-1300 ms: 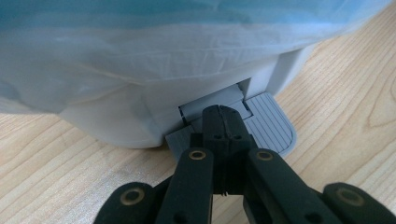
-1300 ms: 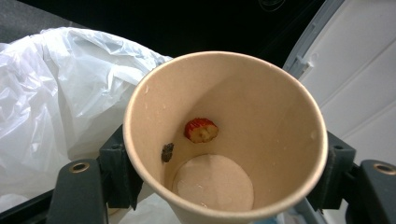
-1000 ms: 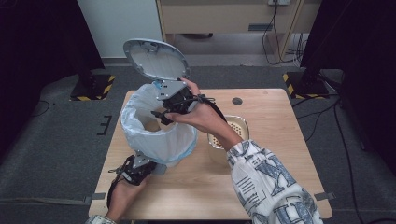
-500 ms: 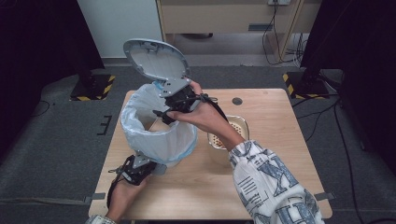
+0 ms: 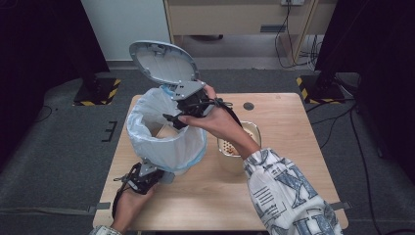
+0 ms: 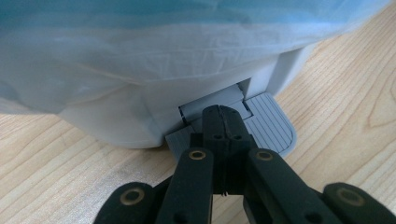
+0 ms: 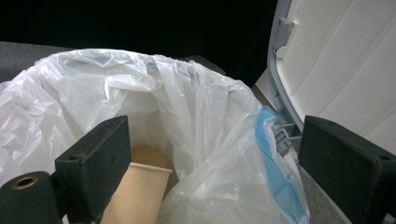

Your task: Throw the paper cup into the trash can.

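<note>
Right gripper (image 5: 171,120) jaws just opened, paper cup (image 7: 135,193) apparently dropped into pedal bin (image 5: 166,142) (left gripper (image 6: 223,114), closed, holds pedal (image 6: 266,126) down).

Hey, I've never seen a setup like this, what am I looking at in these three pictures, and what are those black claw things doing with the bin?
A person at a wooden table holds a hand-operated clamp in each hand. One camera looks down from above; one rides on each clamp. The left gripper, jaws shut, presses the pedal of a small pedal bin, so the lid stands open. The right gripper hovers over the bin's mouth; its jaws have just been opening, with nothing between them. A brown paper cup lies inside the white liner bag. A tan bowl sits beside the bin.
</note>
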Demonstrator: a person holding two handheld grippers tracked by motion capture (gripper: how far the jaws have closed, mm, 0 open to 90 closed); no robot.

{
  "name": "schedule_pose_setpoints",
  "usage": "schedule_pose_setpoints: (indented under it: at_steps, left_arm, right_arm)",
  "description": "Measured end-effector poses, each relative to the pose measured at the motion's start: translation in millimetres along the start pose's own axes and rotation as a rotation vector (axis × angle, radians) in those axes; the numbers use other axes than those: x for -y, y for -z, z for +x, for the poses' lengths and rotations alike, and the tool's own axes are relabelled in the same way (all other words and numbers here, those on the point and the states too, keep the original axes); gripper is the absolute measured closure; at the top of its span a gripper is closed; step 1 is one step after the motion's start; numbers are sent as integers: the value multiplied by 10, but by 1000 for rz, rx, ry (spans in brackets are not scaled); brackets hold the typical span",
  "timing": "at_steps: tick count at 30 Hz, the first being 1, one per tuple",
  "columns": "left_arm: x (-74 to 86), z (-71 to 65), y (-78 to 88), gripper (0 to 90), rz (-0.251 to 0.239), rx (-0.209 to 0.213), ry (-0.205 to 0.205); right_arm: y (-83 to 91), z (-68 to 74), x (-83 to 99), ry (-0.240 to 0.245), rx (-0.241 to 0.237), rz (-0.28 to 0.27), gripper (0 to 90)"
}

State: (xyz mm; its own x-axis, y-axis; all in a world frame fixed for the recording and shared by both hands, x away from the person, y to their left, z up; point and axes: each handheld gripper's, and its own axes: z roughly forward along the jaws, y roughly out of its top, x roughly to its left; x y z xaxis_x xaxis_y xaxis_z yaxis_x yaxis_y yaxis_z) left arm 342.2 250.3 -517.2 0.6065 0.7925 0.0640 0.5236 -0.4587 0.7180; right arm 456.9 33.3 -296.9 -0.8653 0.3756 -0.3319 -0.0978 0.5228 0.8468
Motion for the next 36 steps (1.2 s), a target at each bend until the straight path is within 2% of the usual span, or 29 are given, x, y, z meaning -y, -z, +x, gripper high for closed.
schedule_pose_setpoints:
  at_steps: [21,36]
  left_arm:
    - [0,-2,-1,899,-1,-1,-1]
    - [0,-2,-1,899,-2,-2,-1]
  right_arm:
    - [270,-172,194,-43,54,3,106]
    - [400,-262,309,-70,77,5,102]
